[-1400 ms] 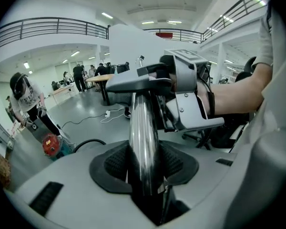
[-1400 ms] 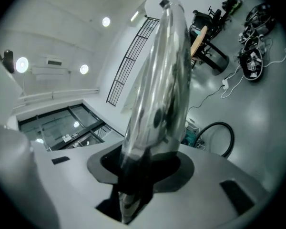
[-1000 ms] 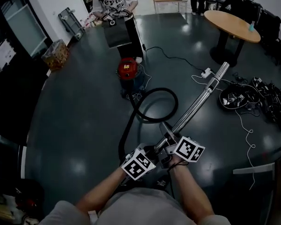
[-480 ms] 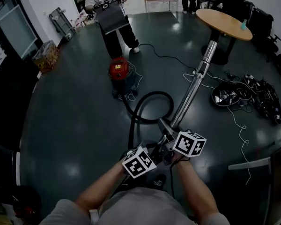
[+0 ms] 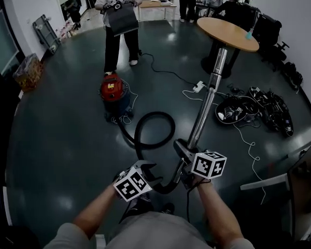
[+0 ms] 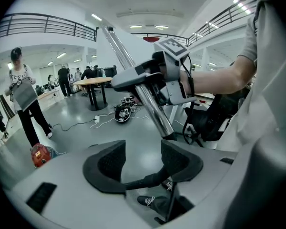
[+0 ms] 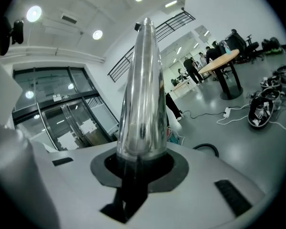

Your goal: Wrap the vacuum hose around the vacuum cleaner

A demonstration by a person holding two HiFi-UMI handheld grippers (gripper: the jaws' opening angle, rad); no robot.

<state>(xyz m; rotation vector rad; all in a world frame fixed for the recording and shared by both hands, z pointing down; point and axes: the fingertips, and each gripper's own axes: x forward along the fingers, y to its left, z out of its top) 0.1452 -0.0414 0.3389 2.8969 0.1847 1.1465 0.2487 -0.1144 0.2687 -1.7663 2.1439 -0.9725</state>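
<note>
The red vacuum cleaner [image 5: 114, 90] stands on the dark floor ahead. Its black hose [image 5: 155, 131] makes a loop on the floor and runs back to the wand's handle. My right gripper [image 5: 185, 162] is shut on the chrome wand [image 5: 205, 105], which rises steeply from its jaws [image 7: 140, 163]. My left gripper [image 5: 149, 170] sits left of it, jaws opening. In the left gripper view the hose [image 6: 148, 179] passes low between the wide pads [image 6: 109, 163] without being pressed. That view also shows the right gripper [image 6: 171, 75] on the wand [image 6: 155, 111].
A person [image 5: 119, 19] stands just behind the vacuum, holding a dark flat object. A round wooden table [image 5: 228, 32] is at the back right. Cables and black gear [image 5: 254, 108] lie on the floor at right, with a power strip [image 5: 199, 87] nearby.
My left gripper's jaws have opened off the hose and it has moved left, away from the right gripper. The wand has swung more upright in my right gripper.
</note>
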